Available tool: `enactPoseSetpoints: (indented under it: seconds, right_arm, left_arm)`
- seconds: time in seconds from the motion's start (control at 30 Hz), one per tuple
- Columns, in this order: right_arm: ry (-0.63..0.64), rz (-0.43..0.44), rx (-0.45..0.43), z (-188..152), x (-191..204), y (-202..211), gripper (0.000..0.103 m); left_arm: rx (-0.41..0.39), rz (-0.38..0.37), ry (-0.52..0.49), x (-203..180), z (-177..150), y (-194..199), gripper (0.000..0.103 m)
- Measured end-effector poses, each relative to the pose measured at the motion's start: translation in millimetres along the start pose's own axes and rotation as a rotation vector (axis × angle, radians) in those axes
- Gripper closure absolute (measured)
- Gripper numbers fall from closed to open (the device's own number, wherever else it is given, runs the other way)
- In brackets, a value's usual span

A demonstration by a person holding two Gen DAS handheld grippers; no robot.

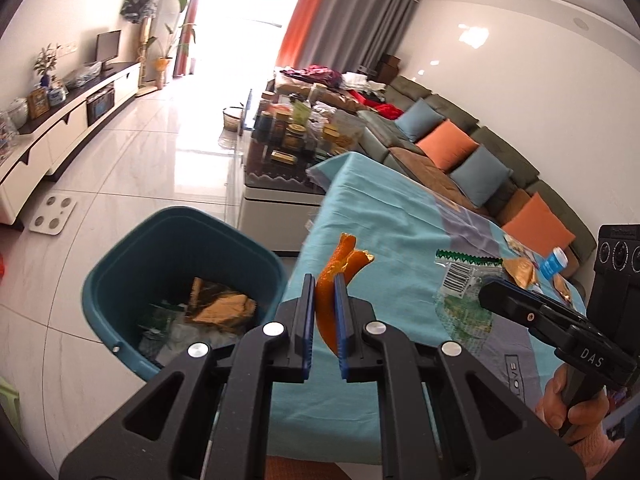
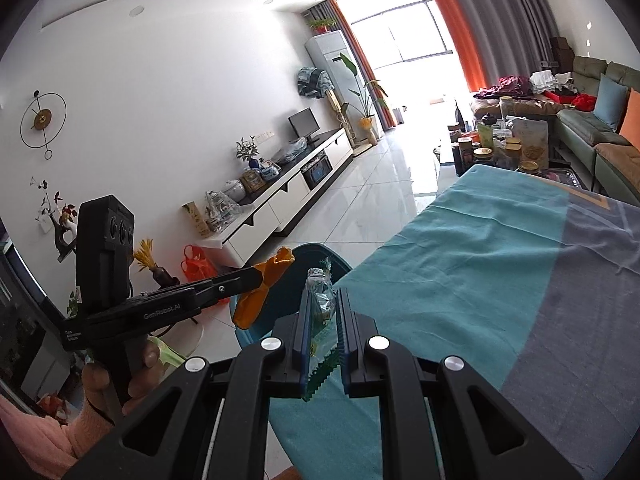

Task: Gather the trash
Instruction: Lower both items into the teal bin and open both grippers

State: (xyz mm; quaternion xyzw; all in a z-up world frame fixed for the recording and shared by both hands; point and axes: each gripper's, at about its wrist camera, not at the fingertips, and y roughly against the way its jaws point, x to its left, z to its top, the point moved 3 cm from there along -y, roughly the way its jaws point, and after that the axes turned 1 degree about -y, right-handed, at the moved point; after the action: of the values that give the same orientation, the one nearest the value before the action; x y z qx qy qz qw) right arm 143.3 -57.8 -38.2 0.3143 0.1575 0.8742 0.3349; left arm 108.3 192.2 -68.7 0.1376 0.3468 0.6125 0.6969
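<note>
My left gripper [image 1: 323,282] is shut on a curled piece of orange peel [image 1: 340,260], held over the table edge next to the teal bin [image 1: 120,280]. The bin stands on the floor and holds wrappers and paper. My right gripper [image 2: 325,294] is shut on a clear plastic wrapper [image 2: 320,304] with a green zigzag edge, above the table's near edge. In the left wrist view the right gripper [image 1: 486,290] holds that barcode-printed wrapper [image 1: 460,280] over the teal cloth. In the right wrist view the left gripper [image 2: 256,276] carries the peel [image 2: 250,308] beside the bin rim [image 2: 316,250].
The table [image 1: 380,216] has a teal and grey cloth. A gold wrapper [image 1: 518,270] and a small blue-and-white bottle [image 1: 554,260] lie at its right. Beyond it stands a coffee table [image 1: 280,184] crowded with jars. A sofa [image 1: 460,148] runs along the right and a white scale [image 1: 52,214] lies on the floor.
</note>
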Motion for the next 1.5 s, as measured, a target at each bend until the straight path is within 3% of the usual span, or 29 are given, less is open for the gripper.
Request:
enactPoseSetpoints:
  seconds: [0.63, 1.2, 1.5]
  right_arm:
    - [0.035, 0.086, 0.063, 19, 33, -60, 0.092]
    - [0.037, 0.099, 0.093, 31, 45, -105, 0.092]
    - [0.024, 0.069, 0.155, 27, 48, -140, 0.091]
  left_arm:
    - [0.019, 0.111, 0.060, 54, 1, -5, 0.093]
    - [0.036, 0.181, 0.098, 81, 0, -22, 0.093]
    - [0.074, 0.211, 0.117, 94, -5, -43, 0.093]
